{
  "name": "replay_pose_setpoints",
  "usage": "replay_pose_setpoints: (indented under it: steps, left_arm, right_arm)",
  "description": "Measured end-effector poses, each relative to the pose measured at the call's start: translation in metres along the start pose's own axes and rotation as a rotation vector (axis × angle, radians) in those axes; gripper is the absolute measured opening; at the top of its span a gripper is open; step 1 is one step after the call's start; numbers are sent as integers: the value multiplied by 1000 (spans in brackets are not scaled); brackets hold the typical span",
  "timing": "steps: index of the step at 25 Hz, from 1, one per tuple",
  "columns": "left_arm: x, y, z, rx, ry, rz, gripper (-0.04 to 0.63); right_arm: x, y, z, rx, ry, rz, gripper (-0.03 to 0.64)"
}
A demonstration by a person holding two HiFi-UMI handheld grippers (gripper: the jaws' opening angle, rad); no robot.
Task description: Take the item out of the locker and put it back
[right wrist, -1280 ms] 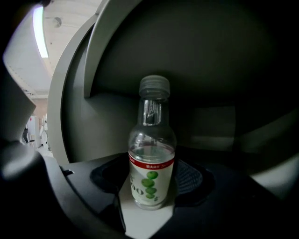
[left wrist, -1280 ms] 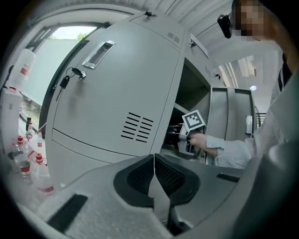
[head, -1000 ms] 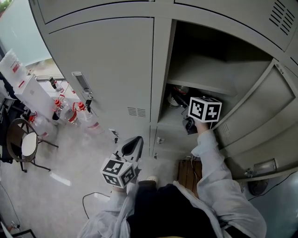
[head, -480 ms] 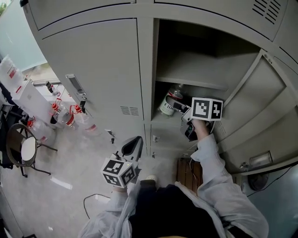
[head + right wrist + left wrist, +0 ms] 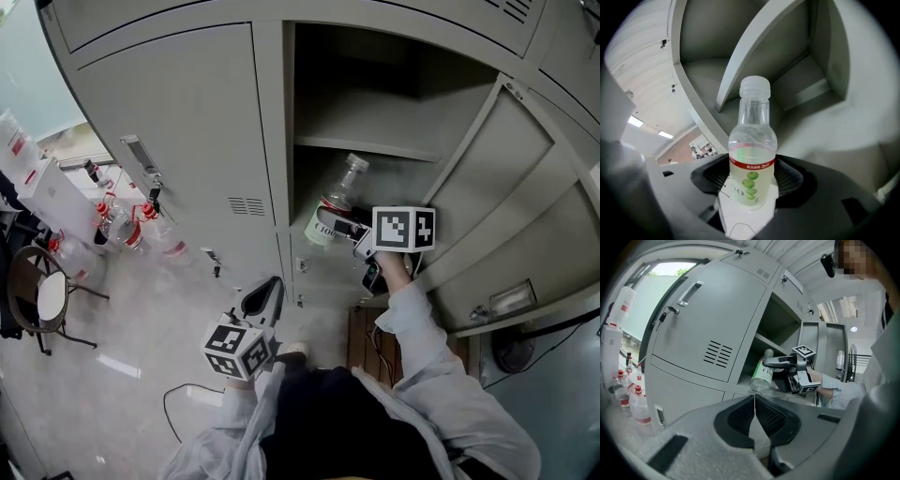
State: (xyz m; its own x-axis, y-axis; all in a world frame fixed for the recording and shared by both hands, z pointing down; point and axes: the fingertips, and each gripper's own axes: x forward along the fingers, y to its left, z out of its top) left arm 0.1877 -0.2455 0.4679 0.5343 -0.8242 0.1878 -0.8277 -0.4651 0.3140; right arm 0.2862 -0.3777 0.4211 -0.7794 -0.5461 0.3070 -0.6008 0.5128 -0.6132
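Evenly lit, sharp pictures; gripper views bend at dark edges.

The bottle [image 5: 333,202] sits between the jaws of the right hand-held gripper [image 5: 345,228] at the open locker [image 5: 270,122] mouth, seemingly just under its shelf [image 5: 375,148]. The left hand-held gripper [image 5: 265,298] is lower left, before the closed door [image 5: 178,131].

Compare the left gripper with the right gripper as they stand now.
The left gripper is shut on nothing; the right gripper is clamped on a bottle. The left gripper hangs low, outside the locker; the right gripper is raised at its open compartment. Both carry a marker cube.
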Motion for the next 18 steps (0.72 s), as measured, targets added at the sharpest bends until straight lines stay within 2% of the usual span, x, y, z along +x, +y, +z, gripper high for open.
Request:
replay_pose_setpoints:
  steps: [11, 18]
  left_arm:
    - [-52, -15, -33, -7, 13, 87, 9]
    - [-59, -22, -47, 6, 21, 50, 9]
  right_arm:
    - [-26, 3, -84, 5, 67, -7, 291]
    - [-39, 10, -103, -24, 61, -13, 291]
